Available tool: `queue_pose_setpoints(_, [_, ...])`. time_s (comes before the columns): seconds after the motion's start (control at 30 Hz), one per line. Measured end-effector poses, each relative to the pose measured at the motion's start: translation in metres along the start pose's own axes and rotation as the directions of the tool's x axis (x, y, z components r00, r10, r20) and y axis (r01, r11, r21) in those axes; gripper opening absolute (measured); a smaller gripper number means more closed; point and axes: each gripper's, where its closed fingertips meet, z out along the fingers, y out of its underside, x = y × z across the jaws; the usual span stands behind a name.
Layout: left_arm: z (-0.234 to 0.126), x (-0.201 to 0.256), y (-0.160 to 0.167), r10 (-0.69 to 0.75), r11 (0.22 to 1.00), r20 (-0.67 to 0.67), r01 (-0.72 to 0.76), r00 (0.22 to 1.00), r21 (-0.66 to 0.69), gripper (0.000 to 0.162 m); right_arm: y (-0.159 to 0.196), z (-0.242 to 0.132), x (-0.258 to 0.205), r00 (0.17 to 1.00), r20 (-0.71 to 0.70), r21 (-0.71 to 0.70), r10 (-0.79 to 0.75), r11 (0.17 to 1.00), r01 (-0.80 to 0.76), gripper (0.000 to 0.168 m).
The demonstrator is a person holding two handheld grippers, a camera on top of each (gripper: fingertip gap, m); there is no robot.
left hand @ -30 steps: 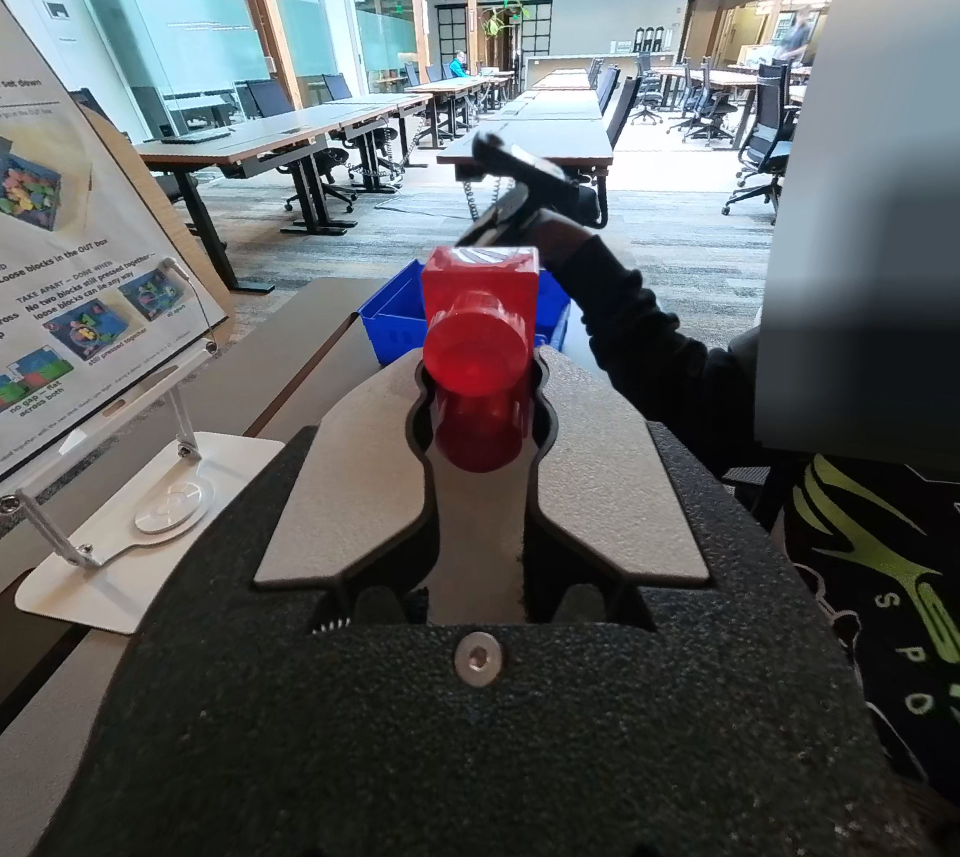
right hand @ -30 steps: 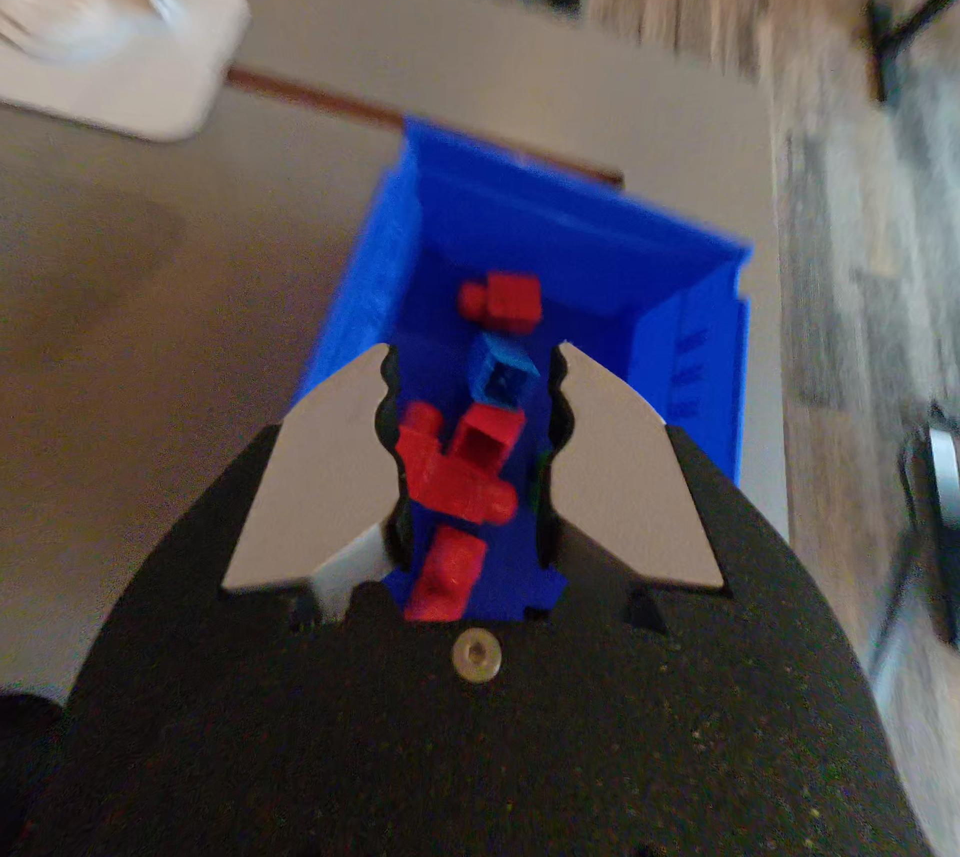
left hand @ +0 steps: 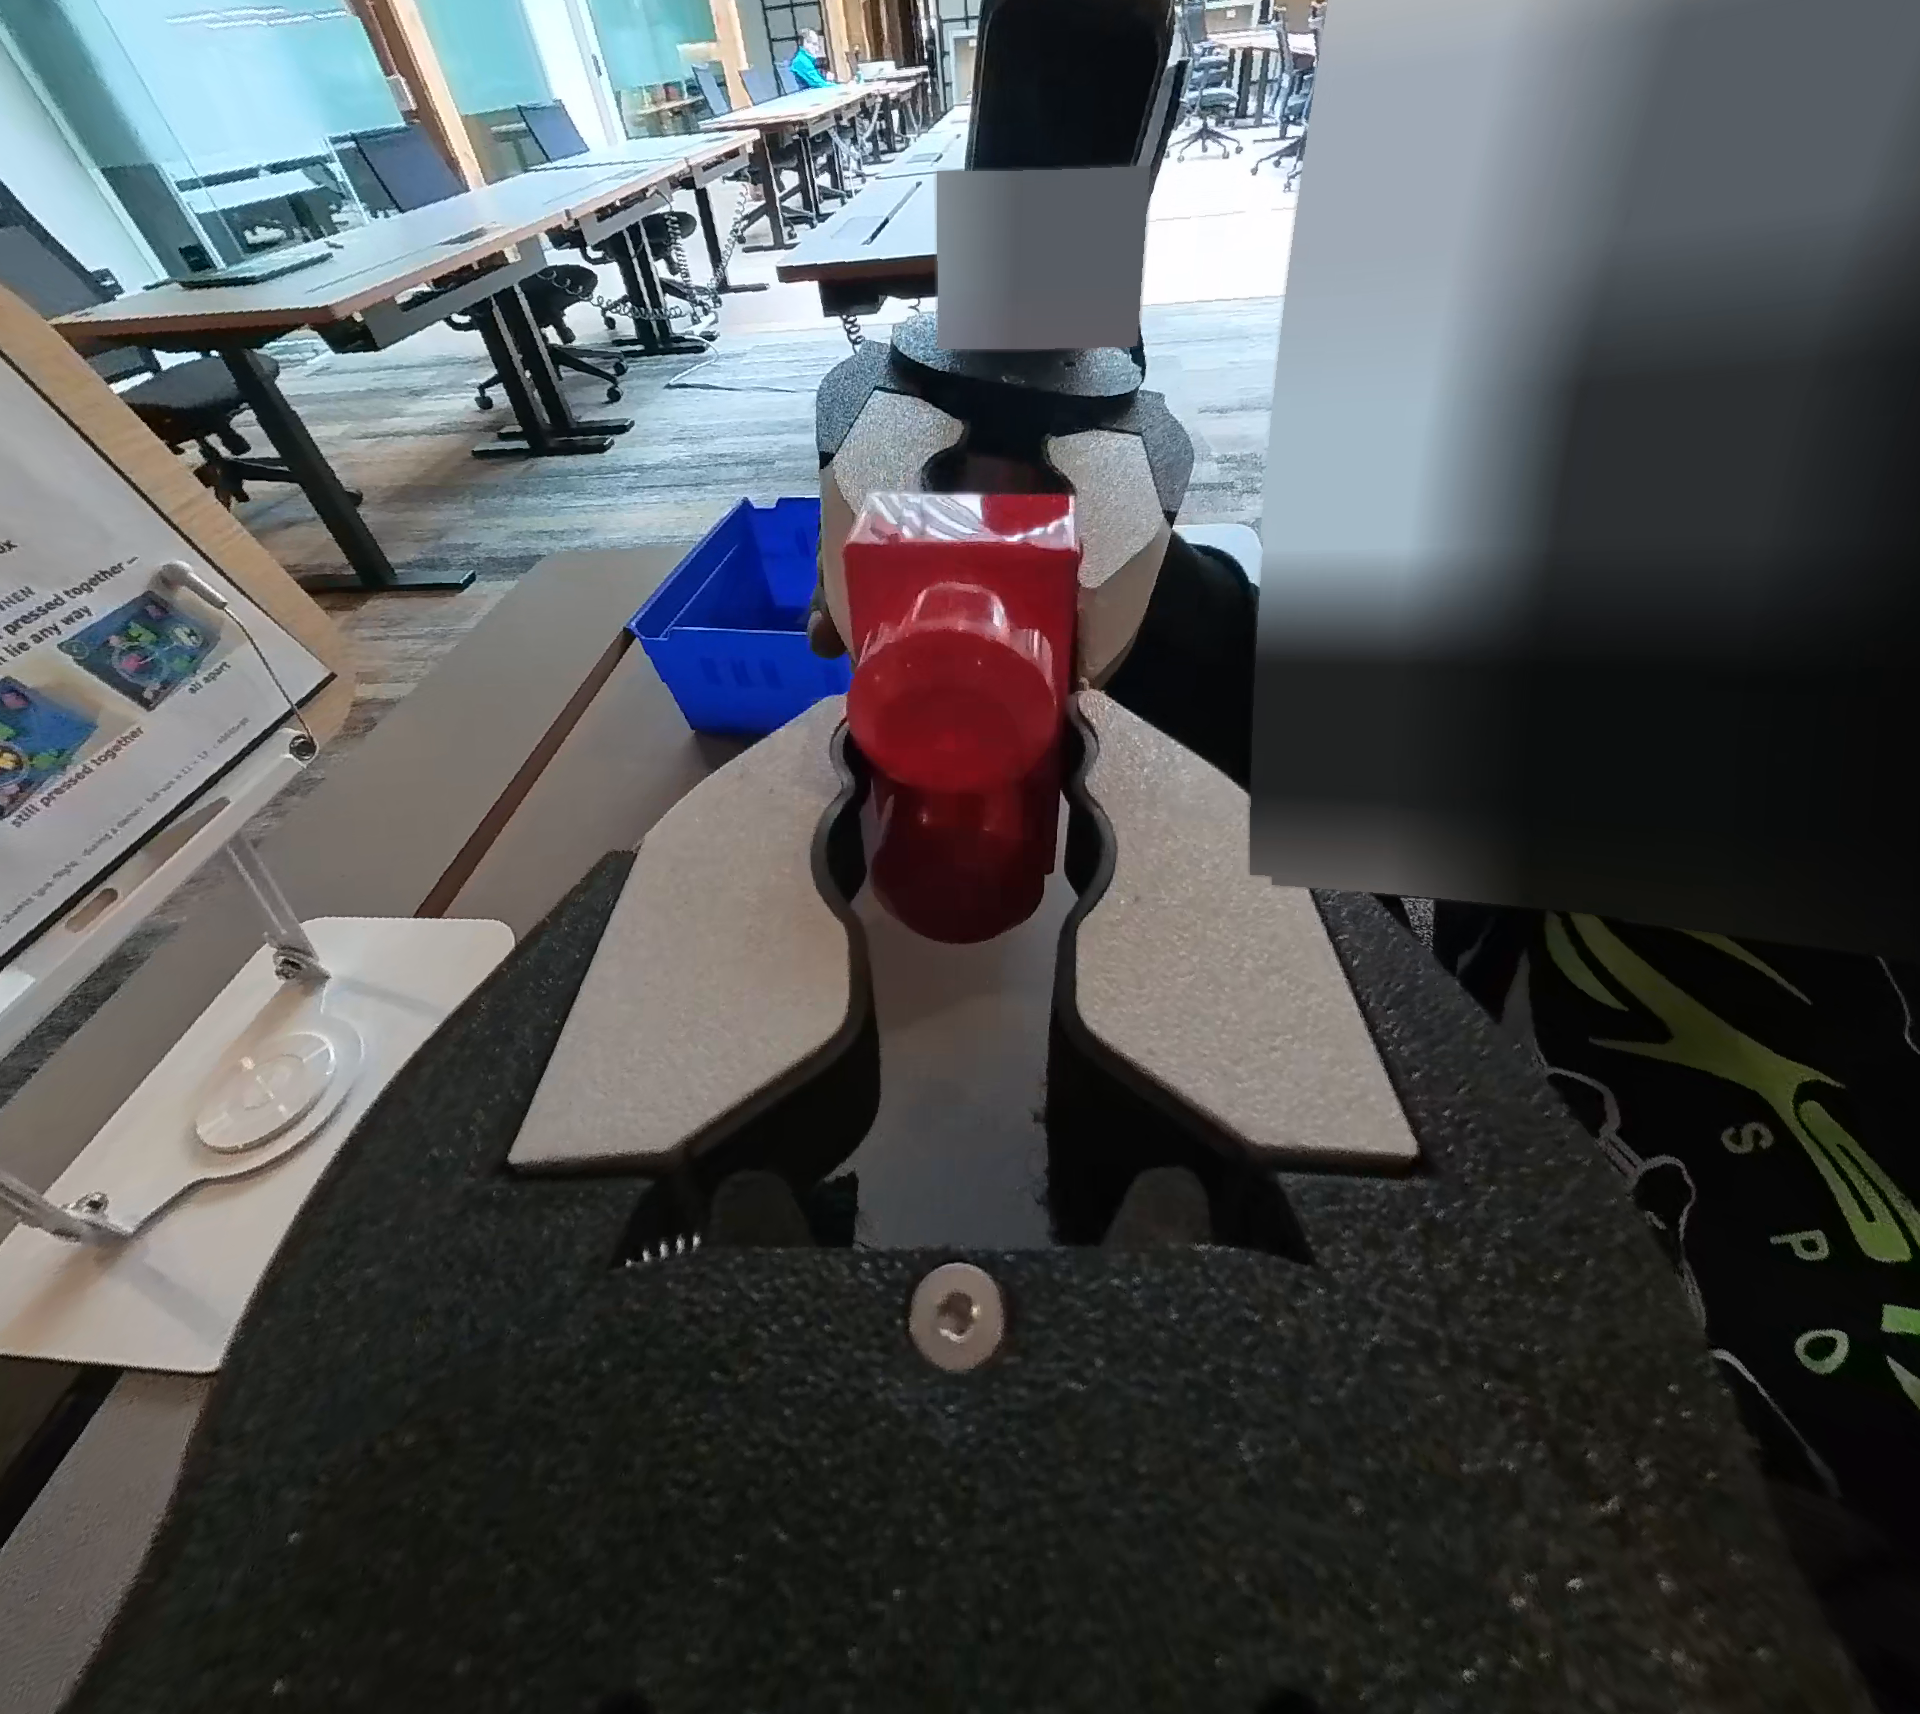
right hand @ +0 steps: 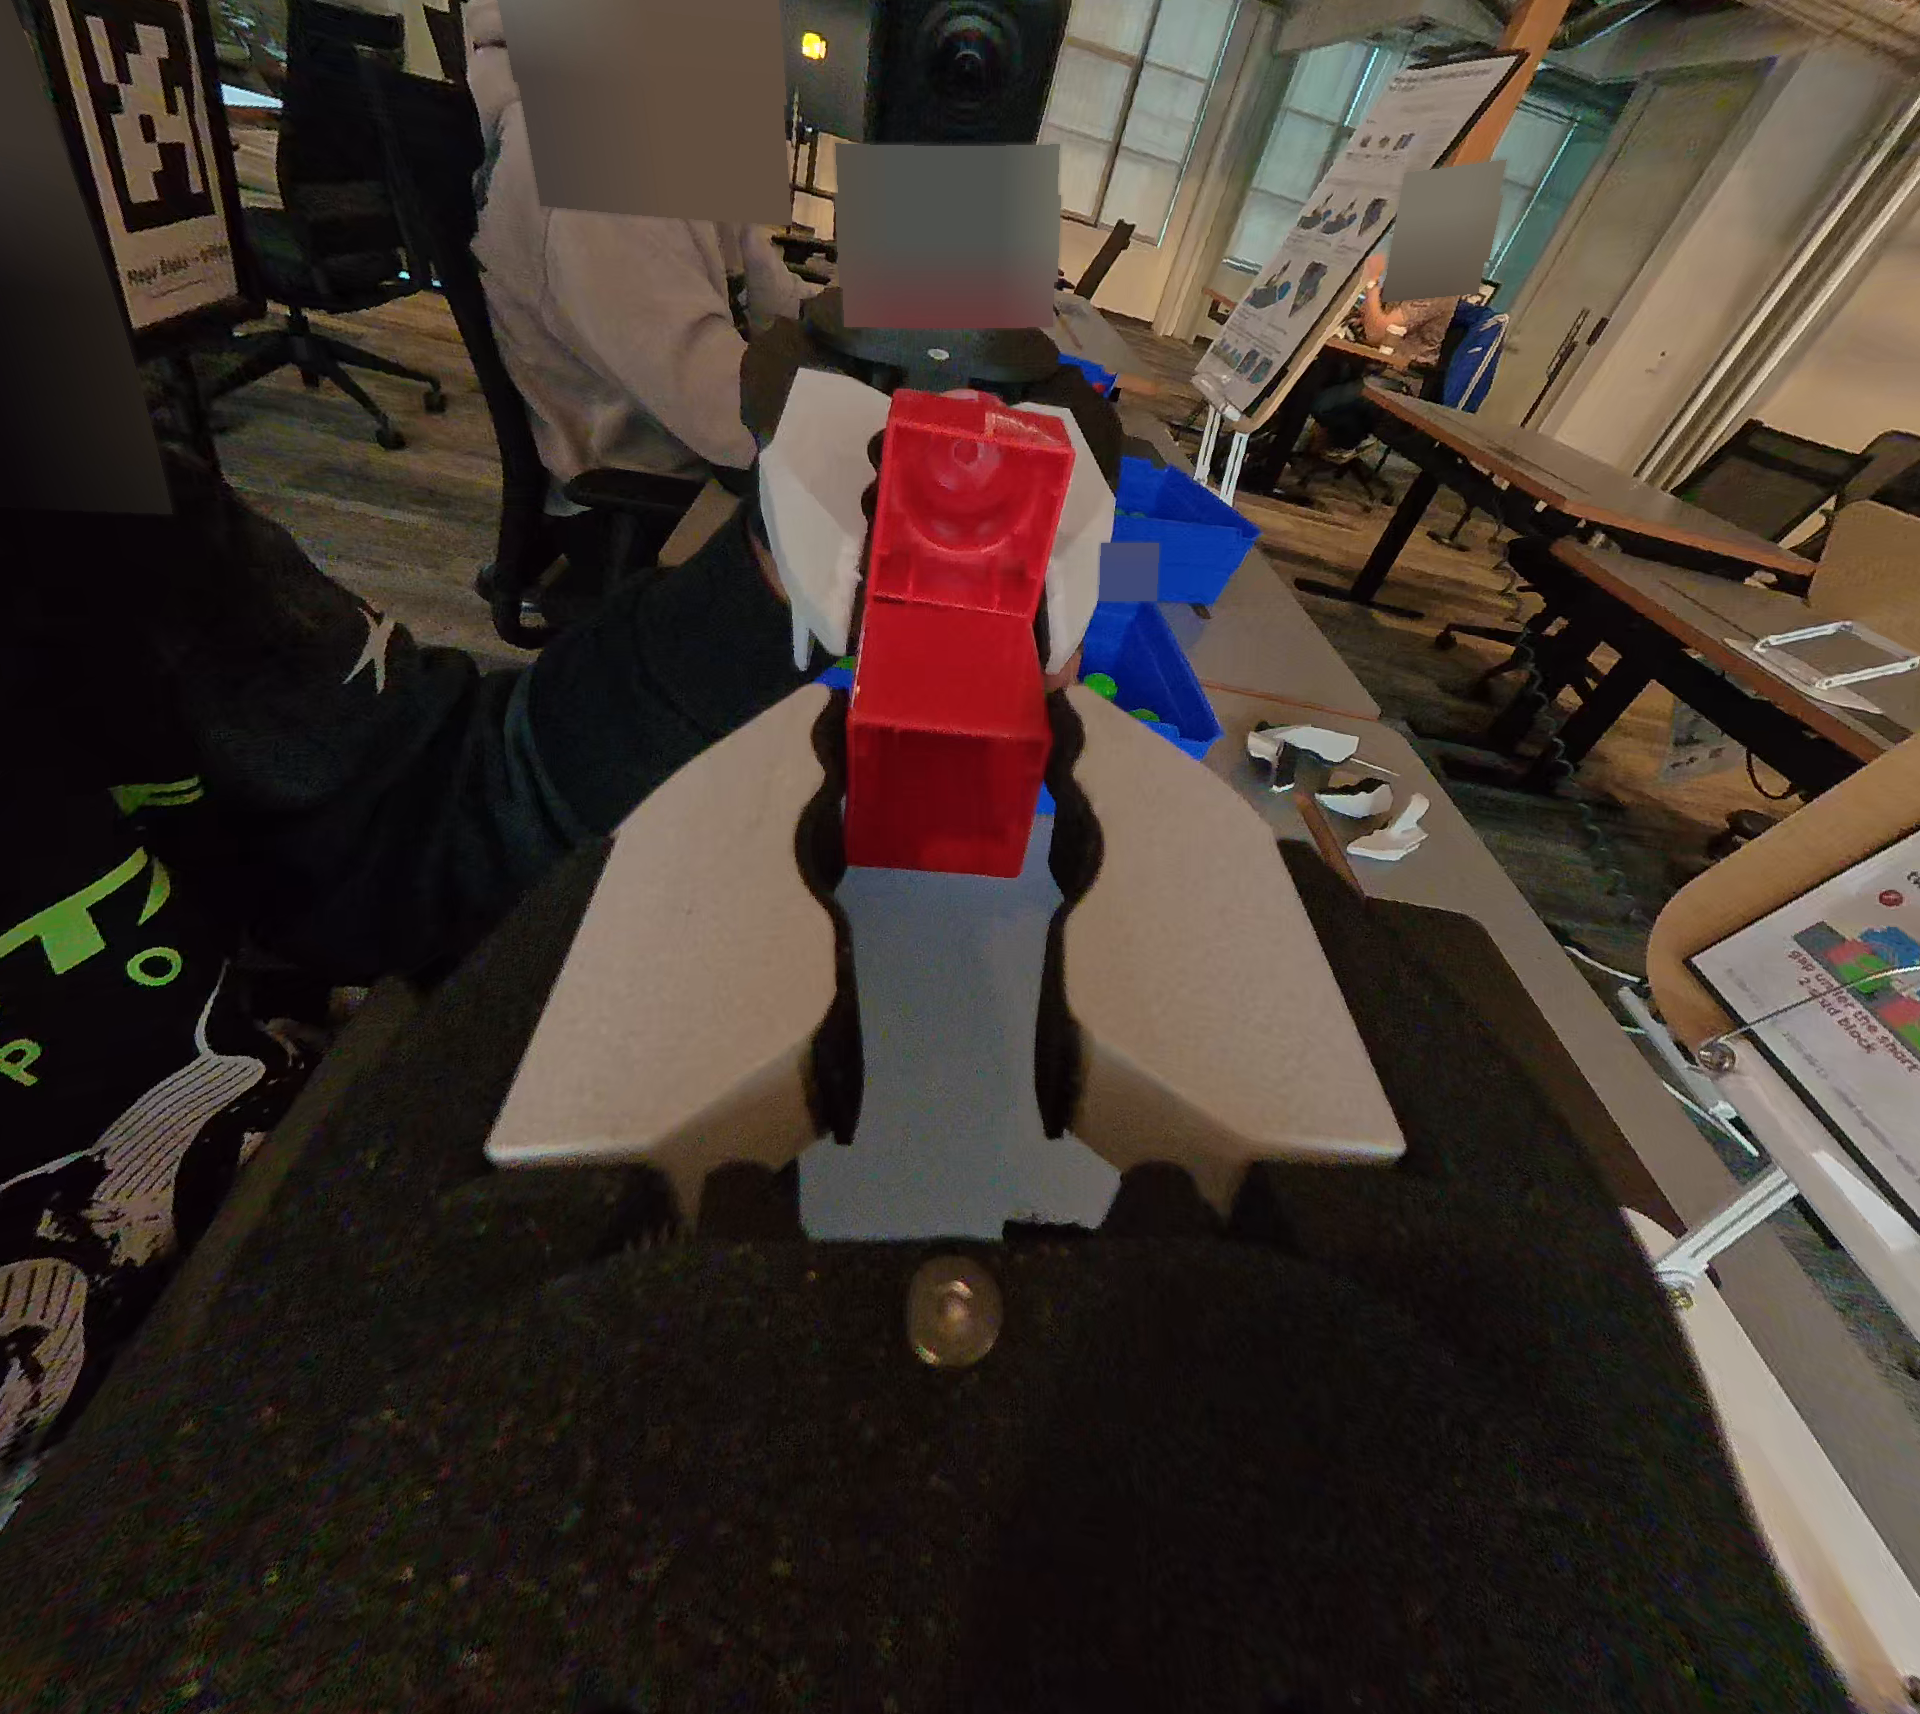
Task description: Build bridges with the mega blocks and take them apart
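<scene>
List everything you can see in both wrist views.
red mega blocks: two, red, joined end to end, held in the air between both tongs
blue bins: two, blue, on the table behind the blocks
instruction sheet: one, white, on a stand at the table's left edge
white fragments: several, white, on the table right of the bins
marker board: one, black and white, far left of the right wrist view
desks: many, wood-topped, with office chairs in the background
sleeve: one, dark, behind the left tongs
left tongs: one, grey fingers, shut on one end of the blocks
right tongs: one, grey fingers, shut on the other end
</scene>
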Motion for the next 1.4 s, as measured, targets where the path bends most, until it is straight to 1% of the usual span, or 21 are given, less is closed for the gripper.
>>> queue_pose_setpoints(0.33, [0.002, -0.002, 0.004, -0.010, 1.000, -0.004, 0.010, 1.000, -0.014, 0.035, 0.005, -0.002, 0.002, 1.000, 0.000, -0.029, 0.010, 1.000, -0.010, 0.036])
queue_pose_setpoints(0.57, [0.001, -0.005, 0.005, -0.026, 1.000, -0.001, 0.026, 1.000, -0.014, 0.035, 0.008, -0.010, 0.005, 1.000, 0.001, -0.046, 0.008, 0.999, -0.008, 0.036])
queue_pose_setpoints(0.67, [-0.024, -0.018, -0.003, -0.045, 0.998, 0.064, 0.042, 0.997, 0.049, 0.035, 0.003, -0.036, 0.019, 0.998, -0.055, -0.015, 0.025, 1.000, -0.026, 0.036])
queue_pose_setpoints(0.73, [-0.037, -0.023, -0.006, -0.049, 0.996, 0.099, 0.042, 0.994, 0.076, 0.035, 0.005, -0.061, 0.037, 0.985, -0.175, -0.031, 0.012, 0.999, -0.017, 0.036])
queue_pose_setpoints(0.8, [-0.041, -0.025, -0.006, -0.046, 0.996, 0.117, 0.037, 0.992, 0.075, 0.035, 0.012, -0.089, 0.054, 0.955, -0.295, -0.090, -0.006, 0.996, -0.021, 0.035])
queue_pose_setpoints(0.87, [-0.040, -0.023, -0.007, -0.044, 0.996, 0.112, 0.035, 0.993, 0.077, 0.035, 0.026, -0.126, 0.076, 0.884, -0.466, -0.177, -0.032, 0.982, -0.058, 0.035])
queue_pose_setpoints(0.9, [-0.039, -0.023, -0.007, -0.041, 0.997, 0.111, 0.033, 0.993, 0.074, 0.035, 0.038, -0.150, 0.088, 0.824, -0.564, -0.248, -0.062, 0.964, -0.097, 0.035])
queue_pose_setpoints(0.93, [-0.038, -0.022, -0.006, -0.035, 0.997, 0.113, 0.028, 0.993, 0.065, 0.035, 0.053, -0.179, 0.100, 0.742, -0.662, -0.325, -0.106, 0.933, -0.156, 0.036])
queue_pose_setpoints(1.0, [-0.035, -0.023, -0.005, -0.030, 0.998, 0.119, 0.024, 0.992, 0.054, 0.035, 0.091, -0.248, 0.115, 0.550, -0.811, -0.442, -0.199, 0.824, -0.353, 0.036])
queue_pose_setpoints(1.03, [-0.034, -0.022, -0.005, -0.030, 0.998, 0.114, 0.024, 0.993, 0.055, 0.035, 0.113, -0.282, 0.116, 0.469, -0.852, -0.463, -0.231, 0.751, -0.471, 0.036])
queue_pose_setpoints(1.1, [-0.031, -0.021, -0.004, -0.025, 0.999, 0.109, 0.020, 0.994, 0.048, 0.035, 0.156, -0.341, 0.109, 0.332, -0.904, -0.426, -0.269, 0.600, -0.677, 0.036])
queue_pose_setpoints(1.13, [-0.030, -0.021, -0.003, -0.023, 0.999, 0.110, 0.018, 0.994, 0.044, 0.035, 0.178, -0.362, 0.103, 0.290, -0.920, -0.388, -0.262, 0.528, -0.755, 0.036])
queue_pose_setpoints(1.17, [-0.029, -0.021, -0.003, -0.021, 0.999, 0.111, 0.016, 0.994, 0.041, 0.035, 0.200, -0.374, 0.097, 0.271, -0.934, -0.352, -0.233, 0.466, -0.811, 0.036])
queue_pose_setpoints(1.2, [-0.029, -0.021, -0.003, -0.021, 0.999, 0.110, 0.017, 0.994, 0.040, 0.035, 0.219, -0.383, 0.093, 0.255, -0.945, -0.319, -0.203, 0.421, -0.849, 0.036])
queue_pose_setpoints(1.27, [-0.028, -0.021, -0.002, -0.021, 0.999, 0.110, 0.017, 0.994, 0.038, 0.035, 0.247, -0.399, 0.090, 0.212, -0.959, -0.268, -0.187, 0.364, -0.892, 0.036])
queue_pose_setpoints(1.33, [-0.027, -0.023, -0.001, -0.018, 0.999, 0.116, 0.015, 0.993, 0.033, 0.035, 0.264, -0.405, 0.089, 0.194, -0.966, -0.244, -0.173, 0.341, -0.908, 0.037])
queue_pose_setpoints(1.4, [-0.026, -0.025, 0.000, -0.027, 0.999, 0.116, 0.023, 0.993, 0.033, 0.035, 0.270, -0.410, 0.094, 0.178, -0.967, -0.235, -0.184, 0.364, -0.901, 0.037])
